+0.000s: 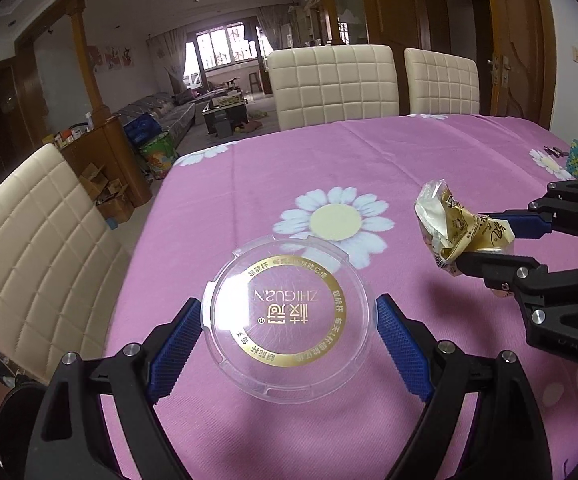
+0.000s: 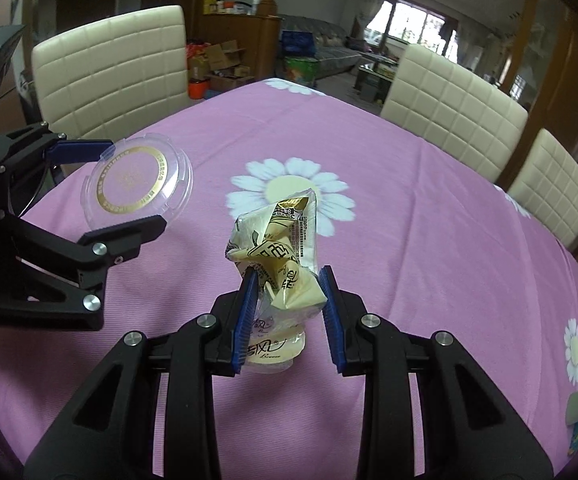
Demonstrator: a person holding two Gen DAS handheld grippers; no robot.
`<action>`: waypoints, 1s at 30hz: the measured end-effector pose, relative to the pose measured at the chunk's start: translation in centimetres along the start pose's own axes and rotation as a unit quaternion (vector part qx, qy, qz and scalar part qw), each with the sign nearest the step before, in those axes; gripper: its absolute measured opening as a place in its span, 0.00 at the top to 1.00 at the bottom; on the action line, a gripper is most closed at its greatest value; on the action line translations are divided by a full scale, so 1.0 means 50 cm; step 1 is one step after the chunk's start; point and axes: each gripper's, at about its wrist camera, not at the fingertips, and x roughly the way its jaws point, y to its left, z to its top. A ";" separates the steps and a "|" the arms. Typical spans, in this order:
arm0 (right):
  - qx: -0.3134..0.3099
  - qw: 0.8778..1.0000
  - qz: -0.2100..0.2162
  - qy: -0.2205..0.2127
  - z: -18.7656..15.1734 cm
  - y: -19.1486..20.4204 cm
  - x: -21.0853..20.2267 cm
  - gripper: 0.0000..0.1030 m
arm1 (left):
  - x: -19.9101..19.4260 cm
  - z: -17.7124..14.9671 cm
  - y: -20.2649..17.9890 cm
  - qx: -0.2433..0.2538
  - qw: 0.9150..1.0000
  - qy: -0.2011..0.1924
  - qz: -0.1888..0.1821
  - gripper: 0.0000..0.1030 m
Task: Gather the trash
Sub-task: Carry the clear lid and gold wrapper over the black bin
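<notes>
Wrapper (image 2: pixel 275 264) base behind blue pads (image 2: pixel 245 312)

The clear lid (image 1: pixel 289 320) reads "ZHIGUAN", seen upside down, inside its gold ring.

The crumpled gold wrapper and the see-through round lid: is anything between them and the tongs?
No. The right tongs already pinch the crumpled gold-and-white snack wrapper, and the left tongs clamp the clear round plastic lid by its edges. No bin is in view.

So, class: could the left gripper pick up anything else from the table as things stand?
Probably not: the left gripper already holds the clear lid between its fingers, so it would have to drop that first.
</notes>
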 end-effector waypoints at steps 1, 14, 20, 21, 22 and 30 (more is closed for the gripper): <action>-0.004 1.000 0.003 -0.001 0.003 0.008 -0.001 0.68 | -0.007 -0.005 0.009 -0.003 1.000 -0.001 0.001 0.18; -0.060 0.998 0.031 -0.012 0.041 0.123 -0.012 0.68 | -0.074 -0.081 0.135 -0.052 0.998 -0.005 0.043 0.18; -0.077 0.995 0.062 -0.015 0.069 0.184 -0.011 0.67 | -0.109 -0.113 0.193 -0.077 0.995 -0.008 0.068 0.18; -0.081 0.994 0.067 -0.016 0.075 0.197 -0.011 0.67 | -0.116 -0.118 0.204 -0.084 0.994 -0.010 0.072 0.18; -0.086 0.994 0.072 -0.018 0.080 0.211 -0.013 0.67 | -0.124 -0.123 0.216 -0.090 0.993 -0.012 0.078 0.18; -0.127 0.986 0.107 -0.028 0.122 0.334 -0.007 0.66 | -0.179 -0.186 0.328 -0.148 0.979 -0.015 0.138 0.18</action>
